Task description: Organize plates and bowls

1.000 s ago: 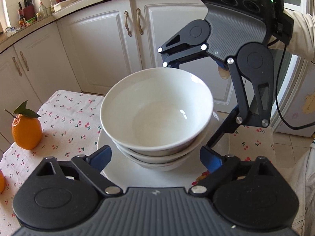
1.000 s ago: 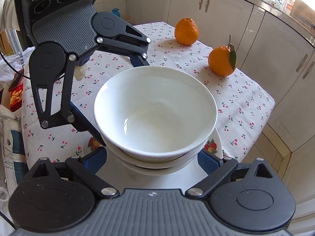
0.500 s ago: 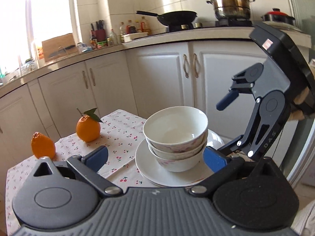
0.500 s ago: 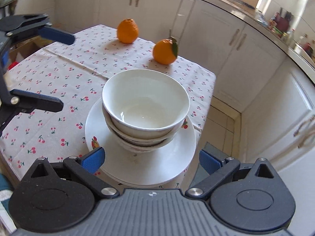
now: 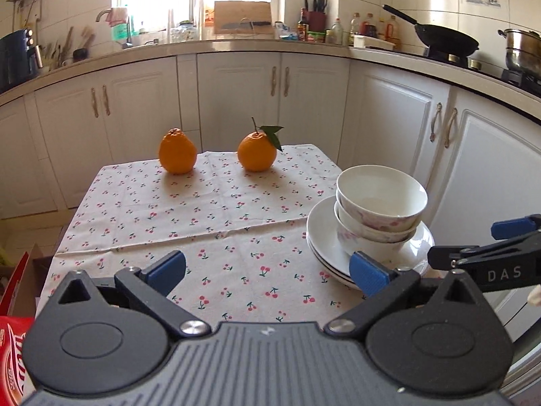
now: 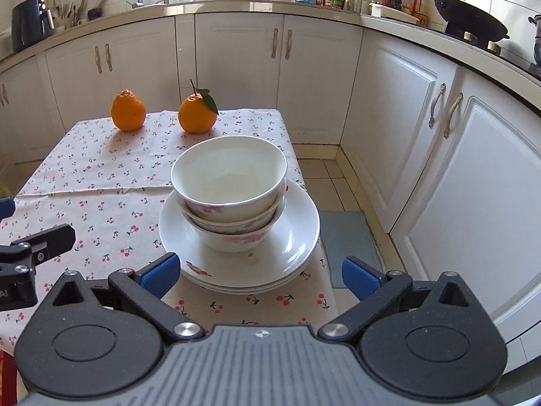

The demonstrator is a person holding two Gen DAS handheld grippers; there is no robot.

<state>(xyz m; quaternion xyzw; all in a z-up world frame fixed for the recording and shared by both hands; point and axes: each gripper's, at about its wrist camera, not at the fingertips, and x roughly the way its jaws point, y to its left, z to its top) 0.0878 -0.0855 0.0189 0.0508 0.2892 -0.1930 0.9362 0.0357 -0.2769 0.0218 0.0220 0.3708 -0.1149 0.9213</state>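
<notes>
Stacking looks finished, bowls (image 6: 230, 189) nested on plates (image 6: 297, 237); both tongs (image 5: 267, 270) (image 6: 260, 272) gaping, empty; next, perhaps only checking the stack.

A home kitchen — white panelled cabinets (image 5: 236, 101) run under a stone-coloured counter (image 5: 257, 44) that wraps from nine o'clock to three. At twelve, a knife block (image 5: 316, 17) and sauce bottles (image 5: 368, 28); at two, a black wok (image 5: 446, 41) on the hob (image 5: 449, 57) — beside it a steel pot (image 5: 524, 50). At ten, a tap (image 5: 103, 15).
</notes>
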